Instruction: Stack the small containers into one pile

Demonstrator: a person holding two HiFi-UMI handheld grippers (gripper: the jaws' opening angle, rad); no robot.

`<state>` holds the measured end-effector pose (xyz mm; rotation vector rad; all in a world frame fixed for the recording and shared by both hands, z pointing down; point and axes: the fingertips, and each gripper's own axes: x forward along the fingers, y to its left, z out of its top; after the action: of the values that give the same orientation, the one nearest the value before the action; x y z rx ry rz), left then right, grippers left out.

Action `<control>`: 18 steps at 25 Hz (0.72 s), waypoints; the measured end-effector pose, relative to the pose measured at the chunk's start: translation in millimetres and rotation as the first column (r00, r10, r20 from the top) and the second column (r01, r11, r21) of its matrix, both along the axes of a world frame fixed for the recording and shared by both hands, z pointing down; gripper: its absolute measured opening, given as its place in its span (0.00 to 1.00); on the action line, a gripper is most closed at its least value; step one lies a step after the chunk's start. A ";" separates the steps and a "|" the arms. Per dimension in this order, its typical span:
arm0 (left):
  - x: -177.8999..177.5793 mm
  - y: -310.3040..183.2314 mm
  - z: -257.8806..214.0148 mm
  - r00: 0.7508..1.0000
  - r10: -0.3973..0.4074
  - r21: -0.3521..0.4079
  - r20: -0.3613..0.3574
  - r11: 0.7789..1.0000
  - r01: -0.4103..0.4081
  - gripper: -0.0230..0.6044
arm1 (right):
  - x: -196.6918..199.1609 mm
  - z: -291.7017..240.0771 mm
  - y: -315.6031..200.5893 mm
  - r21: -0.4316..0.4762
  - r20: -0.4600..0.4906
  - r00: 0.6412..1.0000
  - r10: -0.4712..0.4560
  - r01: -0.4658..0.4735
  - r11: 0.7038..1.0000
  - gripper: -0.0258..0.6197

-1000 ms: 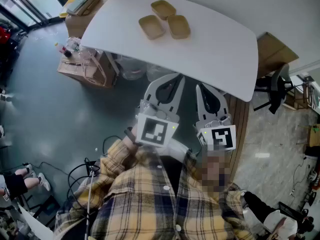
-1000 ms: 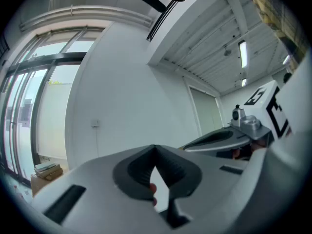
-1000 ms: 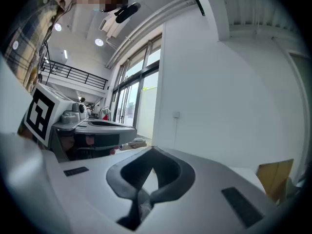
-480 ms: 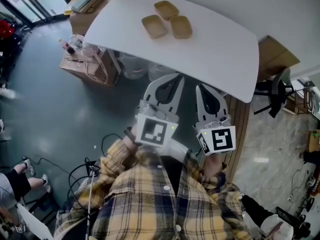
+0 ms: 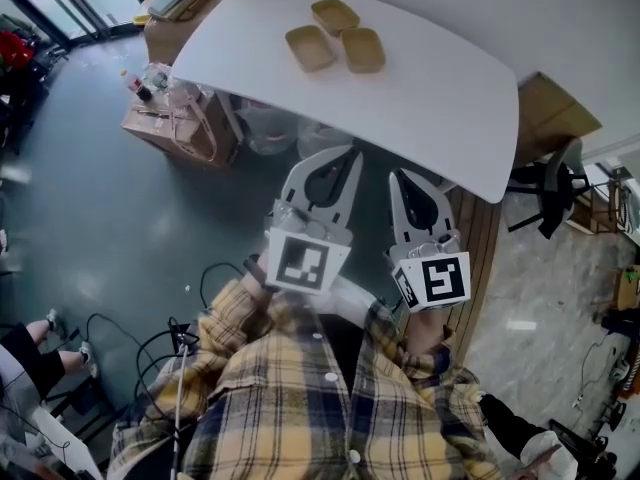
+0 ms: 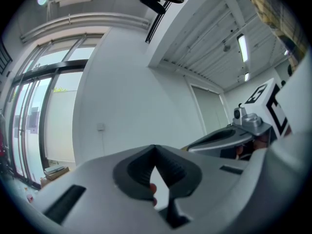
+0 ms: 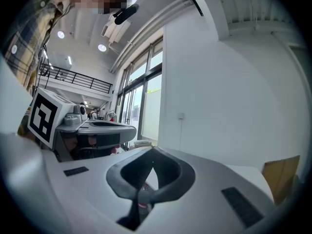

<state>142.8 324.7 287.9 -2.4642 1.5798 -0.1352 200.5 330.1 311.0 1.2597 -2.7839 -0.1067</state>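
Observation:
Three small tan containers lie apart on the far part of the white table: one on the left, one behind, one on the right. My left gripper and right gripper hang side by side close to my chest, short of the table's near edge and well away from the containers. Both point towards the table. In the left gripper view the left gripper has its jaws closed tip to tip with nothing between them. The right gripper is likewise shut and empty in the right gripper view.
Cardboard boxes and plastic bags stand on the floor by the table's left side. A black office chair and another cardboard box are on the right. Cables trail on the floor by my left side.
Both grippers stay shut and almost in place; the left one has shifted slightly left. The head view has drifted a little, so the table sits slightly higher in the picture.

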 end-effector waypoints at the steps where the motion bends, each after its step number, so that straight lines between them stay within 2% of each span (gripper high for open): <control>1: -0.8 -0.2 0.8 1.000 -0.004 -0.001 0.002 1.000 0.004 0.07 | -0.4 1.4 -0.8 -0.004 0.002 1.000 -0.004 0.004 1.000 0.06; 9: -21.3 -19.0 13.3 0.999 -0.043 -0.018 -0.010 0.999 0.043 0.07 | -23.5 12.0 -21.8 -0.019 -0.005 0.998 -0.056 0.056 0.998 0.06; 13: -52.8 -44.4 20.5 0.999 -0.048 -0.013 -0.006 0.999 0.048 0.07 | -56.3 17.8 -46.7 -0.016 -0.012 0.998 -0.069 0.068 0.998 0.06; 18: -98.2 -106.7 20.0 0.999 -0.051 -0.024 -0.011 0.998 0.051 0.06 | -98.5 16.3 -108.7 -0.034 -0.010 0.998 -0.054 0.054 0.998 0.06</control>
<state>44.6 218.1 307.9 -2.4472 1.6560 -0.1480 102.0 221.4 327.3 1.1731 -2.7989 -0.0692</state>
